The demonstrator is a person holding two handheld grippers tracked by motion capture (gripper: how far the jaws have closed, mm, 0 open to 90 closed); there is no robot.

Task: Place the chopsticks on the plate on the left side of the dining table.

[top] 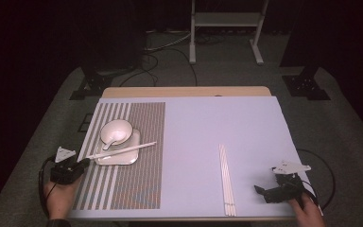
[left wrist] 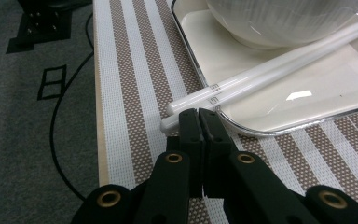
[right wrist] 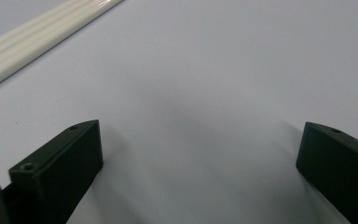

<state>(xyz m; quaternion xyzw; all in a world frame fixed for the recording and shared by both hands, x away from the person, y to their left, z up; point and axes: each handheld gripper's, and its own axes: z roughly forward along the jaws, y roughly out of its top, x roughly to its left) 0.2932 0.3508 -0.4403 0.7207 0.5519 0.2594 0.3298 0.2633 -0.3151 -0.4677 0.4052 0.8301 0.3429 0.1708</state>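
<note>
A pair of white chopsticks (top: 123, 150) lies slantwise across the front of a square white plate (top: 118, 161), which carries a white bowl (top: 117, 129) with a spoon (top: 108, 143). My left gripper (top: 86, 162) is shut at the pair's near ends. In the left gripper view the joined jaws (left wrist: 199, 116) overlap the lower chopstick (left wrist: 270, 77) just past its tip, with nothing seen pinched between them, and the plate (left wrist: 307, 107) and bowl (left wrist: 284, 18) lie beyond. My right gripper (top: 261, 194) hovers open at the front right, over bare mat (right wrist: 200, 135).
A brown-and-white striped placemat (top: 137, 179) lies under the plate on the left of a pale lavender mat (top: 217, 123). Several more white chopsticks (top: 227, 179) lie lengthwise left of the right gripper. The table's left edge (left wrist: 100, 154) is close to the left gripper; cables trail on the carpet.
</note>
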